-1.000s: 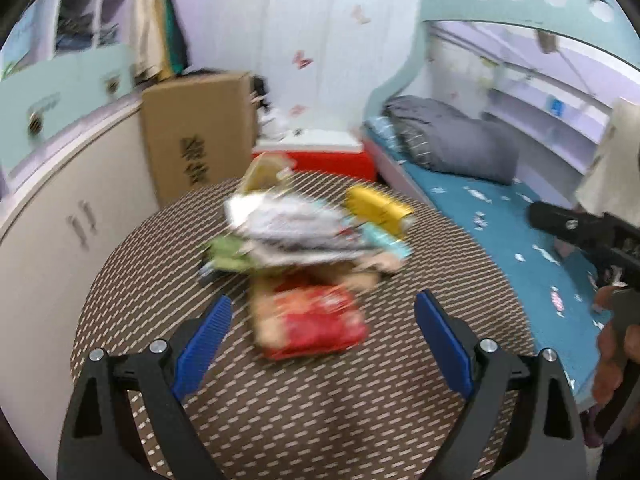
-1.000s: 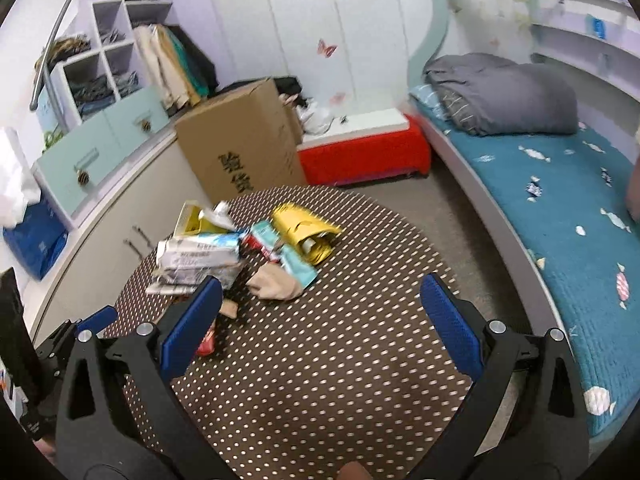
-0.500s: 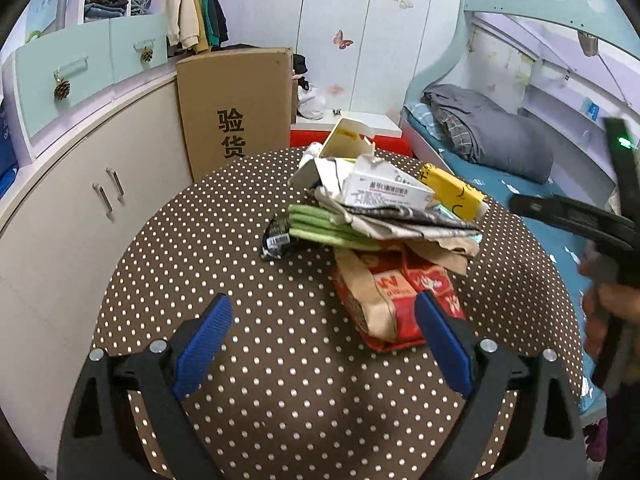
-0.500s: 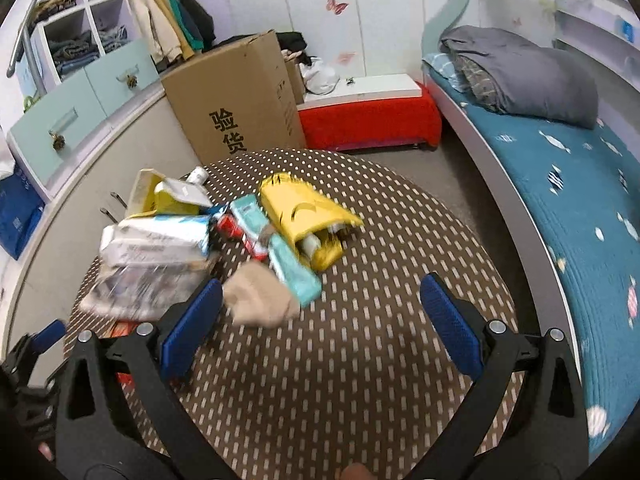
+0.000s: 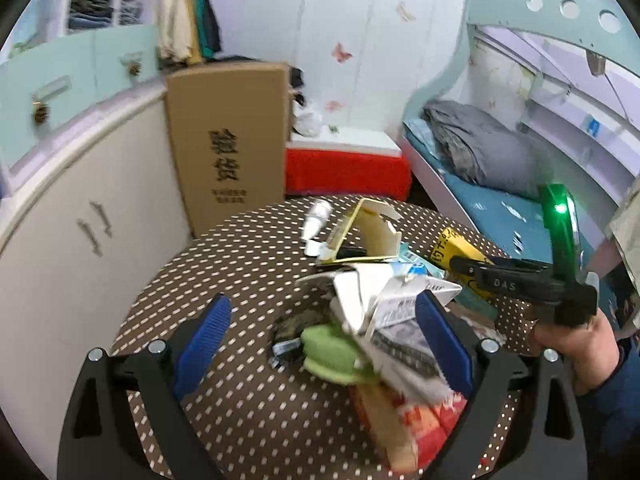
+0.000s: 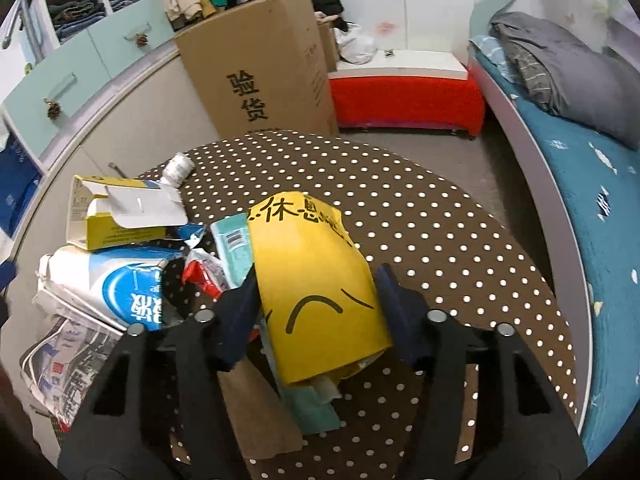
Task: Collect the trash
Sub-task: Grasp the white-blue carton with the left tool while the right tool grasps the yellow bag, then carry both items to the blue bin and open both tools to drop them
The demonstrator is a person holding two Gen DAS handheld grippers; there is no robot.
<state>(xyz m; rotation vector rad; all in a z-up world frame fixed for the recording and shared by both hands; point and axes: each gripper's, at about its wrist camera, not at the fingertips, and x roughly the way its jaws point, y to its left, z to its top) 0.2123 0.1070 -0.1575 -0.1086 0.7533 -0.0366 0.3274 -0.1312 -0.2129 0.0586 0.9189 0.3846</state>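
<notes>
Counter: a round brown top with white dots (image 6: 420, 216) is carrying the trash; its far and right parts are lying bare, and the heap is crowding the left and near side in the right wrist view.
Room: a tall cardboard box (image 6: 260, 72) is standing just past the counter's far edge, a red bench (image 6: 404, 92) is sitting beside it, and a bed (image 6: 592, 168) with a grey quilt is running along the right.
Edges: cream cupboards (image 5: 80, 216) are closing in on the left of the counter; a strip of grey floor (image 6: 496, 168) is lying open between the counter and the bed.
Trash: a yellow bag (image 6: 316, 292), an opened yellow carton (image 6: 116, 216), a blue and white carton (image 6: 116, 288), newspaper (image 6: 68, 356), a teal packet (image 6: 232, 248) and a small white bottle (image 6: 179, 167) near the far edge are lying together.
Containers: the yellow bag's mouth is facing my right tool with crumpled wrappers showing inside; the yellow carton's flap is hanging open, and I cannot tell what it is holding.
Right tool (image 6: 316, 312): I am pressing both fingers against the sides of the yellow bag, gripping it just above the counter.
Left tool (image 5: 320, 344): I am keeping it spread wide over a green wrapper (image 5: 332, 352) and a red packet (image 5: 416, 424), gripping nothing.
</notes>
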